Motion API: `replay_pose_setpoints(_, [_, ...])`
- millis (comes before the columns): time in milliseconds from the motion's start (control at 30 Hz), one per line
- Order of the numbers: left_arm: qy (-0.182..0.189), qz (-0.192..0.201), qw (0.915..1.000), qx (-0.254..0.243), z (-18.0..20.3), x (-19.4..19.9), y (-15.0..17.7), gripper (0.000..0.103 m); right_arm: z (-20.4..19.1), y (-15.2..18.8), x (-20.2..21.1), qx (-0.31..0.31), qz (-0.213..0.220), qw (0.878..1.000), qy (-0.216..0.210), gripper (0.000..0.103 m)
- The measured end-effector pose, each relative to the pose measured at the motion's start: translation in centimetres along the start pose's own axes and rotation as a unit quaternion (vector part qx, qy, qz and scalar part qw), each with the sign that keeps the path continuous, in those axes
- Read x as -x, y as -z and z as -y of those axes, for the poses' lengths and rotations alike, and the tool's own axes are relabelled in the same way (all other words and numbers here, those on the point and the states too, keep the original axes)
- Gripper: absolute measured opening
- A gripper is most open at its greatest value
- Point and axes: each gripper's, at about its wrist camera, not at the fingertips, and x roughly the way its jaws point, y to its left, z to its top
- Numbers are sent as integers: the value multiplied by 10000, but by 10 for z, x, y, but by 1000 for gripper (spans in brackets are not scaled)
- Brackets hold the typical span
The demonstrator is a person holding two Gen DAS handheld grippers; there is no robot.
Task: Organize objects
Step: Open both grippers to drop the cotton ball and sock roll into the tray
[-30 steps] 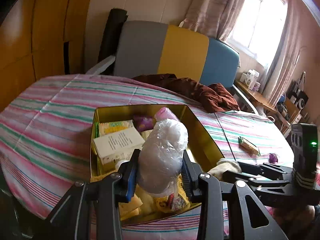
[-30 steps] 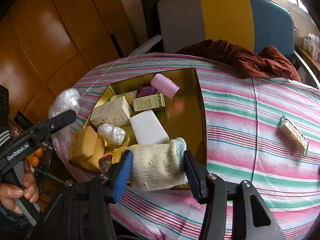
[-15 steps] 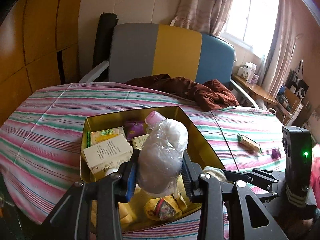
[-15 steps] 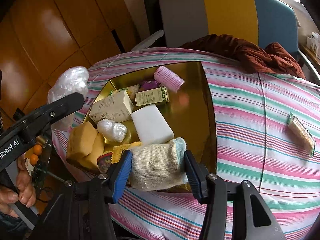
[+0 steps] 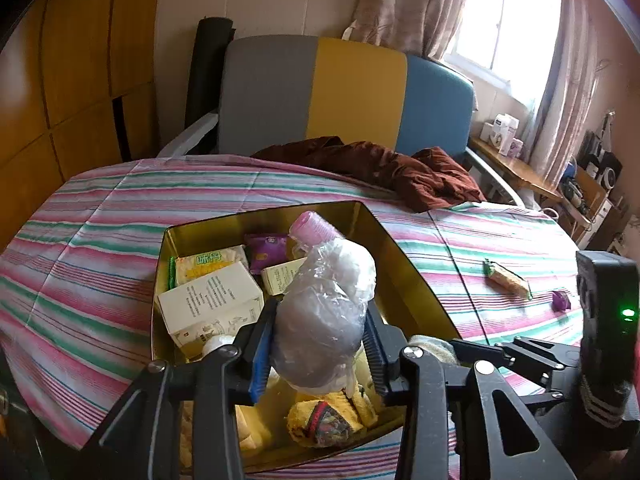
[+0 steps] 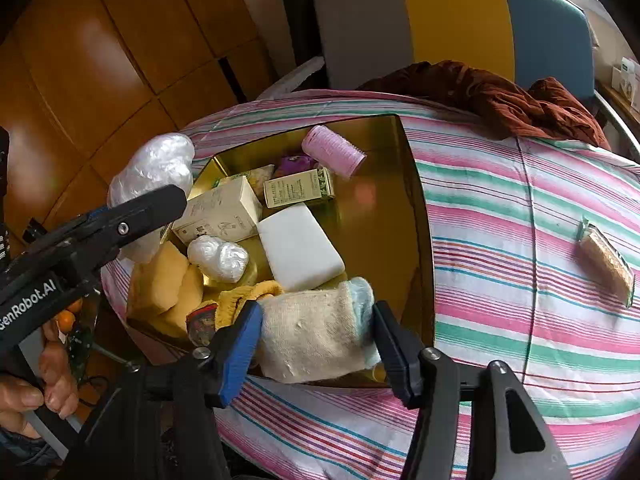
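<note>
We see a shallow gold metal tray (image 6: 416, 240) resting on a pink, green and white striped bedcover (image 6: 520, 264), already partly filled with small boxes, a white foam block (image 6: 300, 252) and a pink hair roller (image 6: 334, 156). Our right hand-held gripper (image 6: 316, 340) sits at the tray's near edge. Its jaws are opening around a folded cream knitted cloth (image 6: 316, 332), which lies between them with its long side running across from jaw to jaw. We judge it is being released into the tray. Our left hand-held gripper (image 5: 320, 344) hovers over the tray's near left corner, clamped narrowly on a crumpled clear plastic bag bundle (image 5: 324, 320) standing upright between its pads. It still needs lowering into the tray.
</note>
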Motion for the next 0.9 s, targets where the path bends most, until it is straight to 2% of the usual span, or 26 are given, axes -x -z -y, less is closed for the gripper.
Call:
replay_pose_setpoints(33, [1,-15,10000,9,0,-1,0,42,0,0,0,-1,4,10000,-3,58])
replay_pose_setpoints(67, [-16,-33,10000,7,-1,-3,1,47,0,0,1,-5,-1,10000,-3,59])
replay_pose_setpoints(100, [-45,-50,10000,3,-1,-4,1,55,0,0,1,-8,-8,10000,4,61])
replay_pose_setpoints(133, [-73,-50,10000,37,-2,-4,2,58,-1,0,2,-2,-2,10000,25,67])
replay_pose_setpoints(167, [-71,-47,9999,68,-3,-4,3,61,-1,0,2,8,13,10000,34,68])
replay_pose_setpoints(467, [-153,40,9998,132,-7,1,4,70,-2,-1,14,-3,163,9998,109,69])
replay_pose_setpoints(900, [-94,212,9997,-49,5,18,5,74,6,-1,29,-127,314,9987,377,70])
